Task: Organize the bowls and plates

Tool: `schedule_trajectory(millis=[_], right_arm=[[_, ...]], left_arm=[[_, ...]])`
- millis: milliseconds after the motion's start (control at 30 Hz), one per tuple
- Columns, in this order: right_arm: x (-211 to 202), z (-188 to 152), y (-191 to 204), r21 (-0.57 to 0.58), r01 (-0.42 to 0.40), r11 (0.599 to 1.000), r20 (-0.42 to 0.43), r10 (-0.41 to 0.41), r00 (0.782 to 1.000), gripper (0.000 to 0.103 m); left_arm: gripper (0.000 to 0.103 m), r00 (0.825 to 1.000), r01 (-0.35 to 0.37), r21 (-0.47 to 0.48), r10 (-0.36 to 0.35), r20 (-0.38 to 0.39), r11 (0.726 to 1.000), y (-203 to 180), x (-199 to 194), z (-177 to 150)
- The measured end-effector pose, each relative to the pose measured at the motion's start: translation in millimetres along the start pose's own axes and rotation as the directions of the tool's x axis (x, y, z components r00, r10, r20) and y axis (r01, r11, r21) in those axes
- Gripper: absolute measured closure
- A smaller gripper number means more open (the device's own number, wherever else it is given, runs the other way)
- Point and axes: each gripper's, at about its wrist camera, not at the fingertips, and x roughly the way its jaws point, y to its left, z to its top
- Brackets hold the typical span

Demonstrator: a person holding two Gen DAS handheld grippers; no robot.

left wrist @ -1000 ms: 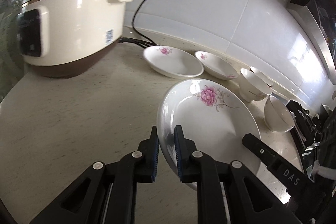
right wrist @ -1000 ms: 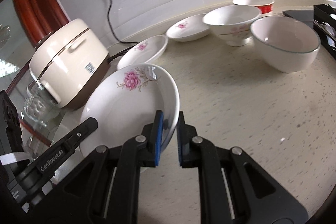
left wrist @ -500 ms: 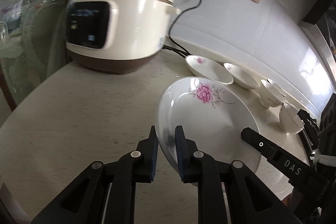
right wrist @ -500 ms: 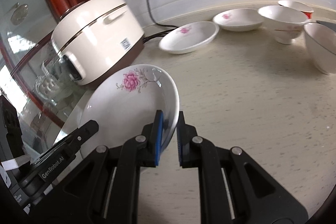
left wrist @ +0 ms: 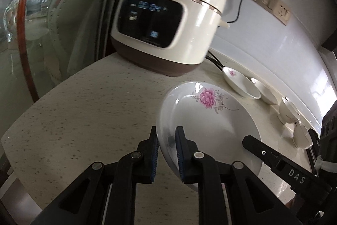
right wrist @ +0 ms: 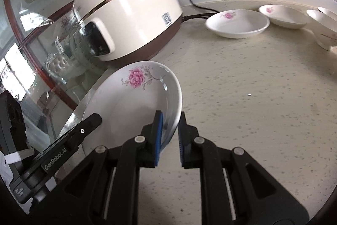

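Both grippers share one large flowered plate (left wrist: 210, 119). The left gripper (left wrist: 166, 153) and right gripper (right wrist: 169, 137) each have jaws nearly closed on opposite rims, probably to keep it level above the countertop (right wrist: 252, 98), rice cooker (left wrist: 168, 20) just ahead.

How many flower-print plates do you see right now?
3: the big plate held by the left gripper and right gripper; two smaller plates near the wall beside the rice cooker. More may be out of view.
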Motion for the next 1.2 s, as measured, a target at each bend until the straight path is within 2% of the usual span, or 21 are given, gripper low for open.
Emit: schedule_trajectory(millis=[400, 1200], right_arm=[[25.3, 3.3, 15.6, -0.035, -0.015, 0.999, -0.081, 0.012, 0.997, 0.085], [32.5, 4.5, 18.2, -0.023, -0.041, 0.999, -0.114, 0.038, 0.993, 0.085]], left_arm=[[0.086, 0.999, -0.053, -0.040, 0.052, -0.009, 0.998, 19.4, 5.3, 0.5], [0.086, 0.994, -0.107, -0.072, 0.104, -0.038, 0.992, 22.3, 14.5, 2.7]])
